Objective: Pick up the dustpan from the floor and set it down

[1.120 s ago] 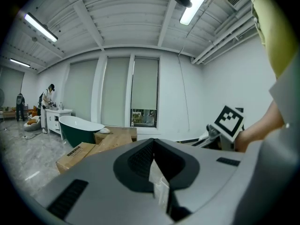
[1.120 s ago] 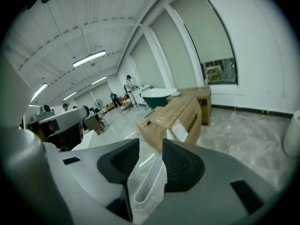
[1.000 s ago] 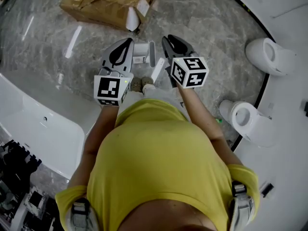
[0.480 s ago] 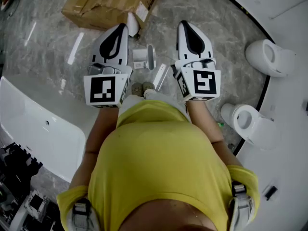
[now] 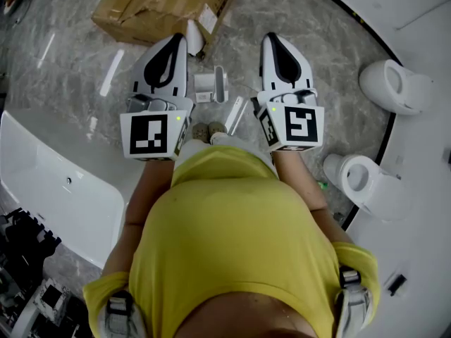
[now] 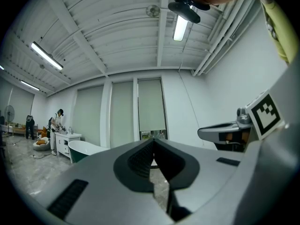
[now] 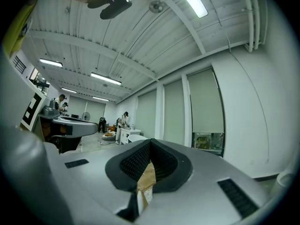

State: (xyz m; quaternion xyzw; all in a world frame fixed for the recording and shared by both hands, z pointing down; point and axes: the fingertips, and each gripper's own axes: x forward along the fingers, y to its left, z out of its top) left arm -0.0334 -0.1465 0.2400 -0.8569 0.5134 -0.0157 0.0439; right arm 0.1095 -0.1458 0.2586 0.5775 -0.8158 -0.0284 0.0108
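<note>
Grey marbled floor [image 5: 303, 41] spreads under a person in a yellow shirt [image 5: 239, 238], seen from above, who holds both tools out level in front. The white dustpan [image 5: 210, 84] sits on that floor, between the two tools in the head view and far below them, just beyond the person's shoes [image 5: 208, 127]; neither tool touches it. A white bar [image 5: 234, 111] lies just beside it, and whether the two are joined cannot be made out. The left gripper [image 5: 180, 38] has its jaws pressed together at the tips with nothing pinched; its own view shows only a narrow slit of floor below the meeting point. The right gripper [image 5: 270, 36] is likewise squeezed closed and empty, and the brown seen through the slit in its view is the cardboard box [image 5: 162, 5], which lies on the floor past the dustpan. A white bathtub [image 5: 49, 182] curves along the left edge, and two white toilets [image 5: 391, 83] [image 5: 366, 178] stand well apart on the right, beside a raised white platform [image 5: 416, 5]. Both gripper views look across a white-walled hall with tube lights overhead and small figures far off.
</note>
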